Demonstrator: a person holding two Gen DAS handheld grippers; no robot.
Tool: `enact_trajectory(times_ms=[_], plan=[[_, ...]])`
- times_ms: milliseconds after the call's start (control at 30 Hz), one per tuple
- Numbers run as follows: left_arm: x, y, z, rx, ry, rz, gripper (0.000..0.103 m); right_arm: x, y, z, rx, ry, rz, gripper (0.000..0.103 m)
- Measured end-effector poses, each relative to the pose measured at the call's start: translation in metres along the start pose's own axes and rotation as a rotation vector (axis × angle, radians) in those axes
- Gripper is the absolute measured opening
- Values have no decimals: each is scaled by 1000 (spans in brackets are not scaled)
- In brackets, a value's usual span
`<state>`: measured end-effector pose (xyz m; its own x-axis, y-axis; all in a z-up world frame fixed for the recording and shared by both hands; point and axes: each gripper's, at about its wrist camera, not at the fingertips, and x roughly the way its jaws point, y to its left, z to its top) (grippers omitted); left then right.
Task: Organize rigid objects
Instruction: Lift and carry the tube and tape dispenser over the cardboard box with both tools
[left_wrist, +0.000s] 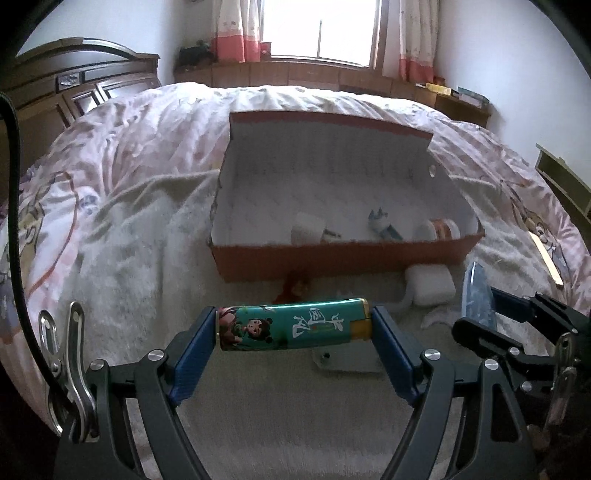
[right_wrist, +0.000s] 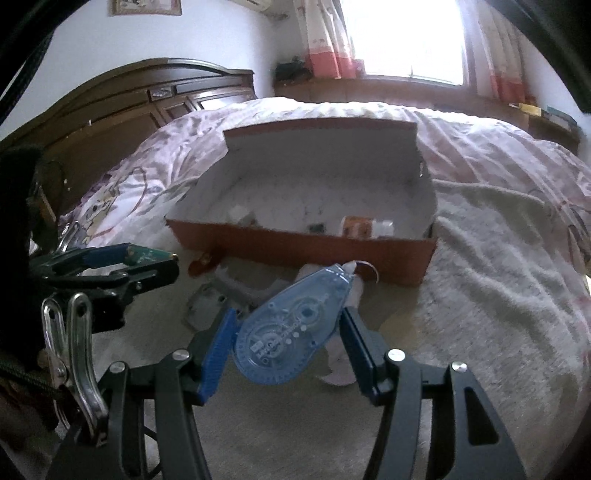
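The left claw (left_wrist: 293, 328) grips a teal lighter (left_wrist: 291, 325) crosswise, end to end between its blue pads. The right claw (right_wrist: 290, 332) clamps a blue correction tape dispenser (right_wrist: 291, 325), nose tilted up toward the box. Both hang above a white blanket (right_wrist: 480, 295) on the bed. Just beyond, an open red box (left_wrist: 332, 254) holds 3 small items; a white case (left_wrist: 430, 286) lies at its front wall.

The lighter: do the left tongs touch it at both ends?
Touching. The left wrist view shows the lighter lying crosswise between the left tongs, each blue pad pressed against one end with no gap, held above the blanket.
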<state>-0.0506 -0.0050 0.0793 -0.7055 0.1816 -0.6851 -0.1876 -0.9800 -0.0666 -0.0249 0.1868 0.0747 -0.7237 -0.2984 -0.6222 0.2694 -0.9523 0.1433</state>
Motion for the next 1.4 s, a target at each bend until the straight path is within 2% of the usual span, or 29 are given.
enact_trajectory(times_ms=[233, 533, 1000, 1233, 1400], plan=[[3, -1, 19, 26, -30, 2, 83, -4, -8, 17, 3, -37, -27, 61], [25, -8, 47, 61, -61, 22, 83, -1, -20, 34, 12, -56, -60, 61], [69, -4, 67, 17, -19, 26, 83, 17, -34, 56, 36, -53, -67, 61], [85, 1, 63, 7, 21, 31, 83, 25, -39, 59, 47, -45, -68, 61], [86, -1, 62, 20, 11, 35, 83, 29, -41, 62, 50, -44, -70, 61]])
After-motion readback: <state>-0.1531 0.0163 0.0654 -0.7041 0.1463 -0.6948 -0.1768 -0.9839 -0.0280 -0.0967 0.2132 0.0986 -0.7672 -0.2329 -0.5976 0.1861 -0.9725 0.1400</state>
